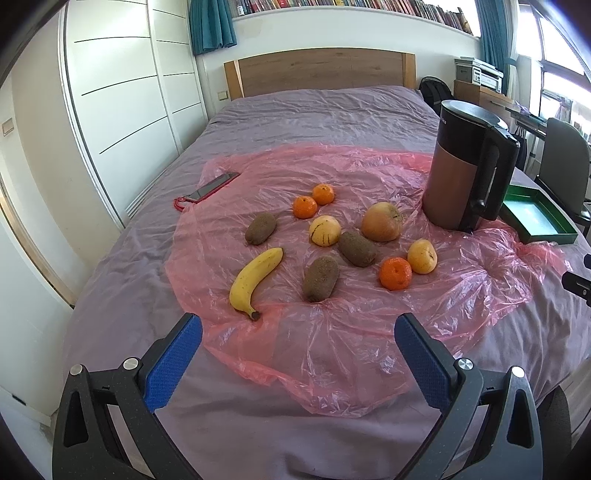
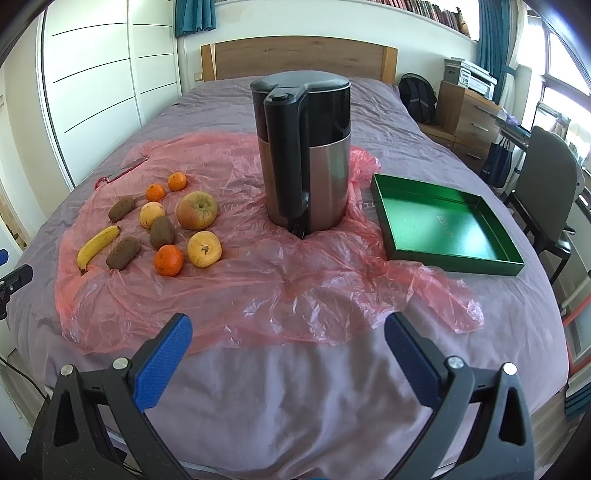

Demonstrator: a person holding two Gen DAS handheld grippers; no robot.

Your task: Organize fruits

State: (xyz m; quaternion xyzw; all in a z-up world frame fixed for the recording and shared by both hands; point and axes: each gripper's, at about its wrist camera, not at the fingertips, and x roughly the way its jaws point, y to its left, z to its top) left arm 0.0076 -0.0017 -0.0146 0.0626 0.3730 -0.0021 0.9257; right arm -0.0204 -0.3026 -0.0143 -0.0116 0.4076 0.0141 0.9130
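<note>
The phone (image 1: 212, 187) lies partly under the plastic sheet (image 1: 332, 332).

A home bedroom: a bed (image 1: 314, 110) with wooden headboard (image 1: 317, 72), white wardrobe (image 1: 122, 92), bookshelf (image 1: 351, 5) above.

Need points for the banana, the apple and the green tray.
banana (image 1: 255, 278), left wrist view, middle of its yellow body.
apple (image 2: 196, 209), right wrist view, front skin below the stem dimple.
green tray (image 2: 454, 263), right wrist view, near outer wall.
</note>
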